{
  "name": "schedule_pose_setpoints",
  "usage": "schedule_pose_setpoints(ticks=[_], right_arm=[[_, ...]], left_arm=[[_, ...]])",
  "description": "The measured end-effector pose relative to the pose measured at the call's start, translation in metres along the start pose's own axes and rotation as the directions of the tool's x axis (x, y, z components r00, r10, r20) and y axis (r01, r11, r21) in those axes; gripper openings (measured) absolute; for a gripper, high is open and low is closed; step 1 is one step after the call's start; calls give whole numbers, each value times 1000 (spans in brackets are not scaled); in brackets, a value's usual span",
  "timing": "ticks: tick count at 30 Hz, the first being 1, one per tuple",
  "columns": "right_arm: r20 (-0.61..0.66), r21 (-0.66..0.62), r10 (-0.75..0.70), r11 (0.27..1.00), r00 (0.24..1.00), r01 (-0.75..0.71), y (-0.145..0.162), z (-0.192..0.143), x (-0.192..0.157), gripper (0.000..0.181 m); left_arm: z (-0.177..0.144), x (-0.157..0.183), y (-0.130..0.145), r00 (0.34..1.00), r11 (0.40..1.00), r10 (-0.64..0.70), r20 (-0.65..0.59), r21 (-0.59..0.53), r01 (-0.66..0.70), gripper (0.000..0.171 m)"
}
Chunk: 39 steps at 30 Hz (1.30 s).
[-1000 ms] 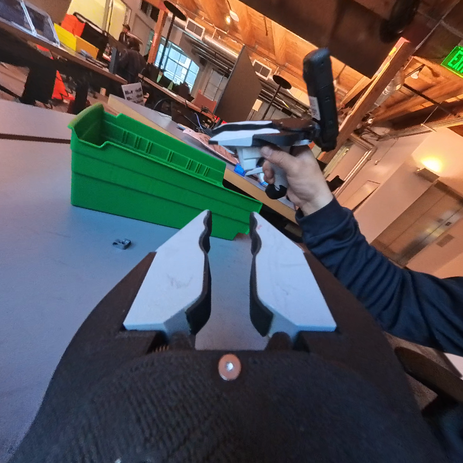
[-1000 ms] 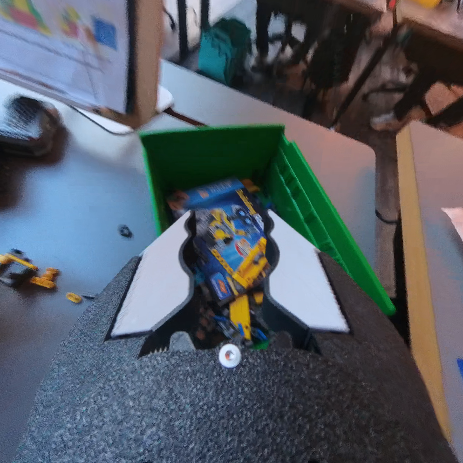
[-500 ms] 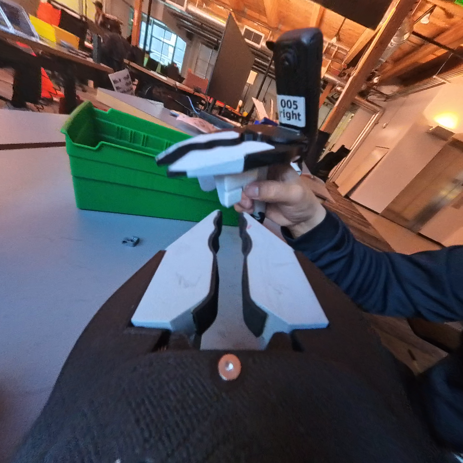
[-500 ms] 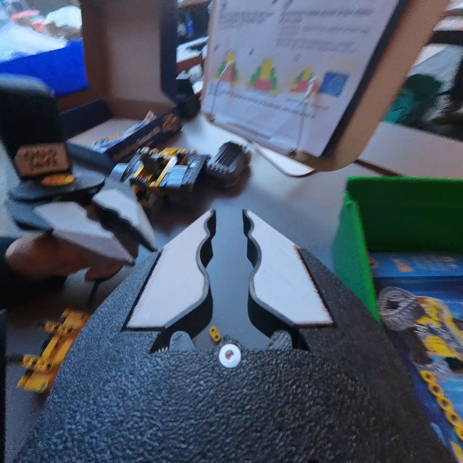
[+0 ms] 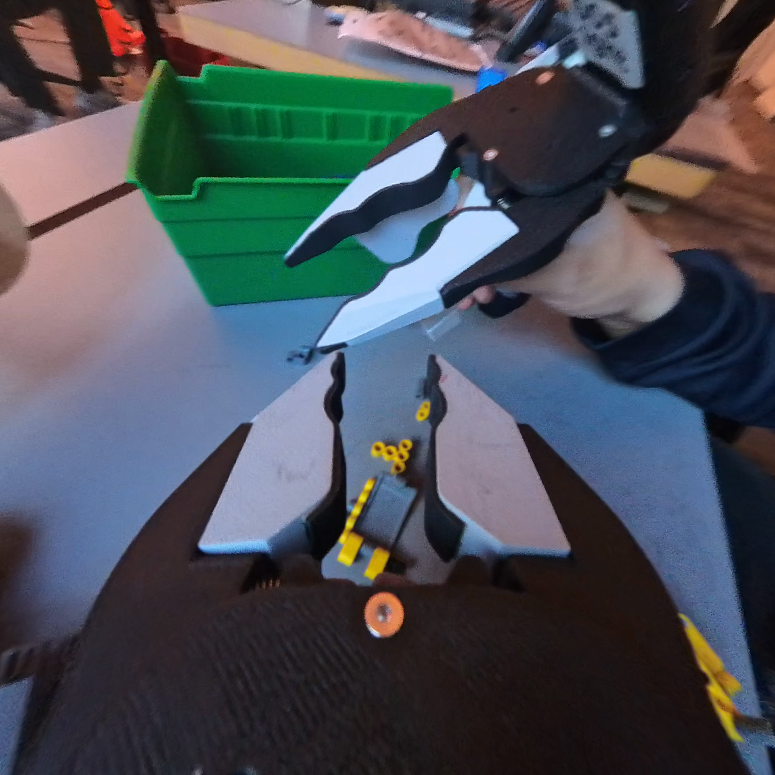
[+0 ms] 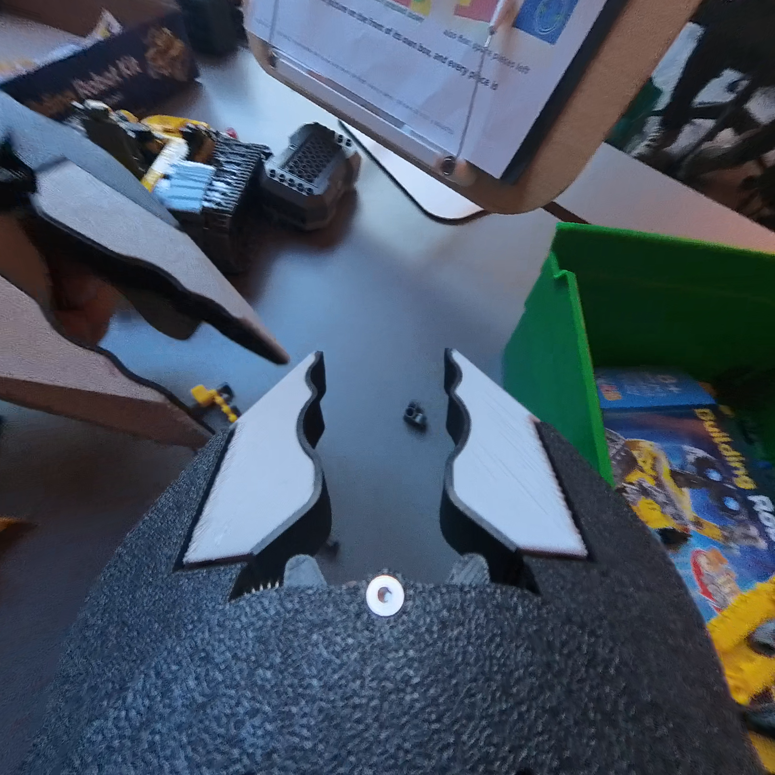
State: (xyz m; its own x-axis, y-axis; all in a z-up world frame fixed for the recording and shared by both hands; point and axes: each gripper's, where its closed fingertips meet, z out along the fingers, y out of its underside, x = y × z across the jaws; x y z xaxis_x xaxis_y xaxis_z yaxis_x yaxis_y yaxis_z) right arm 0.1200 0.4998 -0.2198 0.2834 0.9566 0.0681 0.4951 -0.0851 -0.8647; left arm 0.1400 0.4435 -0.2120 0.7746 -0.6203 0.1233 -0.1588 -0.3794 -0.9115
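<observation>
My left gripper [image 5: 385, 369] is open and empty, pointing down at the grey table [image 5: 105, 377]. Small yellow ring pieces [image 5: 392, 455] and a grey-and-yellow brick piece [image 5: 377, 524] lie on the table between its fingers. My right gripper [image 6: 383, 365] is open and empty, low over the table, with a small black piece [image 6: 415, 417] between its fingers. In the left wrist view the right gripper [image 5: 310, 302] sits just beyond my left fingertips, held by a hand [image 5: 608, 272]. In the right wrist view the left gripper [image 6: 243, 394] is close on the left, above a yellow piece [image 6: 209, 396].
A green bin [image 5: 268, 188] stands behind the grippers. It shows in the right wrist view [image 6: 545, 356] with a blue and yellow box [image 6: 671, 482] inside. A black and yellow brick vehicle [image 6: 201, 176], a board with a printed sheet [image 6: 419, 63] and a dark box [image 6: 105, 71] stand farther off.
Both grippers have opened wider. The left one has tipped down toward the table over the yellow pieces. The right one has come lower and closer, over the small black piece.
</observation>
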Motion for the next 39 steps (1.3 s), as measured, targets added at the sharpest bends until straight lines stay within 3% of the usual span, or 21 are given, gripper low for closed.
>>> schedule_pose_setpoints(ticks=[2,5,8,9,12,14,18,21,24,25,28,29,32,34,35,39], right_arm=[[-44,-34,-30,999,999,29,5,3,2,55],[-4,-30,-67,997,998,67,6,5,-11,55],[21,-54,-66,996,998,67,9,7,-15,17],[17,-53,-61,997,998,62,10,9,-14,14],[-4,-64,-61,996,998,60,14,10,-12,48],[27,-17,-13,1000,1000,14,7,10,-17,60],[31,35,9,999,999,-10,1,9,-15,68],[87,111,29,993,996,-39,-11,2,-21,78],[158,116,46,991,986,-65,-13,0,-30,81],[163,110,55,991,985,-73,-12,0,-29,84],[227,70,80,993,971,-98,-7,3,-36,126],[248,78,88,991,965,-111,-9,2,-39,132],[275,184,58,977,960,-112,-29,-8,-44,136],[204,265,48,959,978,-102,-40,-10,-35,155],[141,295,68,950,988,-107,-42,-8,-25,155],[119,267,17,963,993,-49,-34,-2,-27,152]], left_arm=[[-4,-10,3,997,999,35,68,-34,-32,38],[-9,-21,6,989,997,55,139,-52,-48,26],[-6,-30,23,977,993,66,202,-108,-45,13],[-4,-30,28,978,992,54,201,-121,-30,7],[-4,-23,24,984,997,20,178,-82,-5,8],[-6,-19,15,982,999,22,188,-31,-16,11],[-8,-18,9,980,1000,24,199,3,-25,23],[-13,-21,5,977,999,22,210,39,-31,56],[-15,-20,5,984,998,-14,178,63,3,57],[-15,-22,6,983,998,-32,180,62,21,65],[-14,-21,10,990,998,-37,136,56,30,120],[-15,-22,7,990,996,-43,136,77,33,130],[-19,-26,3,986,994,-65,154,101,49,138],[-21,-31,2,980,993,-65,188,112,44,138],[-22,-33,2,976,993,-66,208,112,43,133],[-17,-38,9,967,997,-47,252,77,28,136]])
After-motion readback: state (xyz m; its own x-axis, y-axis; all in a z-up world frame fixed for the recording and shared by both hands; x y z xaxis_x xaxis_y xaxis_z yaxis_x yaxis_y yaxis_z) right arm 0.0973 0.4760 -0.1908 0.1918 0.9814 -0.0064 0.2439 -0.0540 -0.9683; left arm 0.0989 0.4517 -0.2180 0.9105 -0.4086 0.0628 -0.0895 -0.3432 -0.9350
